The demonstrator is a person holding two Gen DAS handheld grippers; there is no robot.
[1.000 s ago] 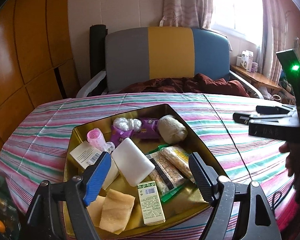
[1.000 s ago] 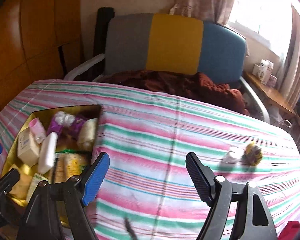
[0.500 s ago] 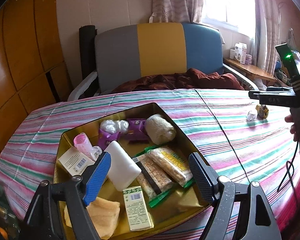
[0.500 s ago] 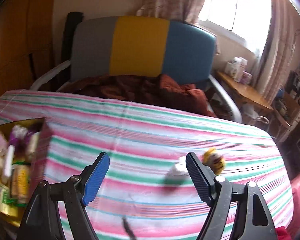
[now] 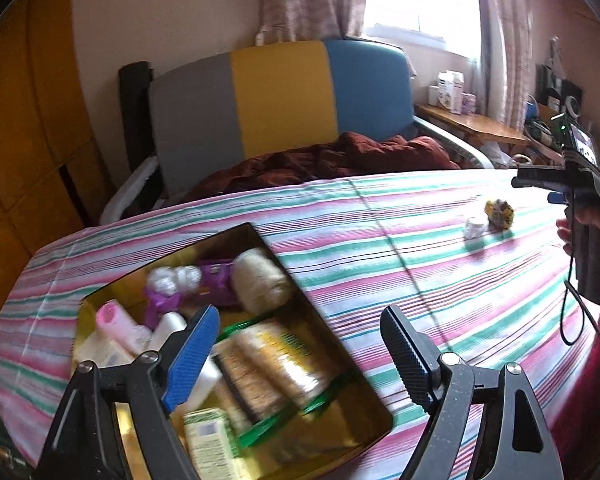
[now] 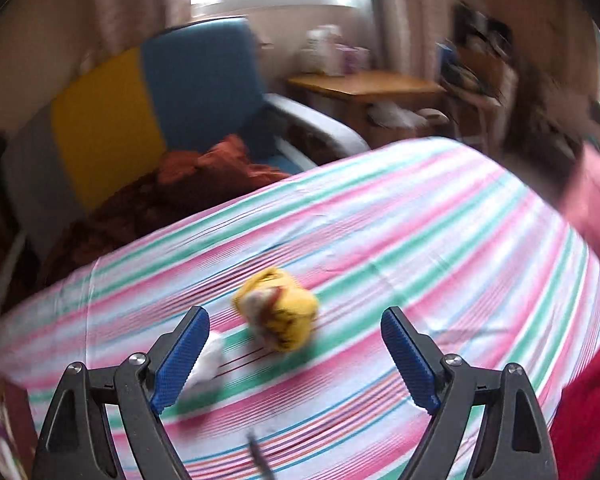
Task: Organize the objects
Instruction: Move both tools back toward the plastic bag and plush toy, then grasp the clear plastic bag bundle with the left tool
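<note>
A gold tin box (image 5: pixel 100 304) sits on the striped tablecloth, filled with several items: snack bars (image 5: pixel 268 364), a beige roll (image 5: pixel 260 280), a purple packet (image 5: pixel 216 276), a pink bottle (image 5: pixel 116 322). My left gripper (image 5: pixel 294 354) hovers over the tin, its jaws opening, nothing between them. Far right on the cloth lie a yellow wrapped item (image 5: pixel 499 213) and a small white item (image 5: pixel 475 227). My right gripper (image 6: pixel 296 354) hangs just short of the yellow item (image 6: pixel 278 314), jaws opening and empty. The white item (image 6: pixel 209 360) lies by its left finger. The right gripper's body (image 5: pixel 572 184) shows in the left wrist view.
A grey, yellow and blue chair (image 5: pixel 280 96) with a brown blanket (image 5: pixel 340 160) stands behind the table. A wooden side table (image 5: pixel 468 126) with boxes is at the back right. The table's right edge (image 6: pixel 580 240) curves close to the yellow item.
My right gripper swung right across the cloth, away from the tin, rolled, and closed in on the yellow and white items. The left gripper drifted right; the tin now sits further left in its view.
</note>
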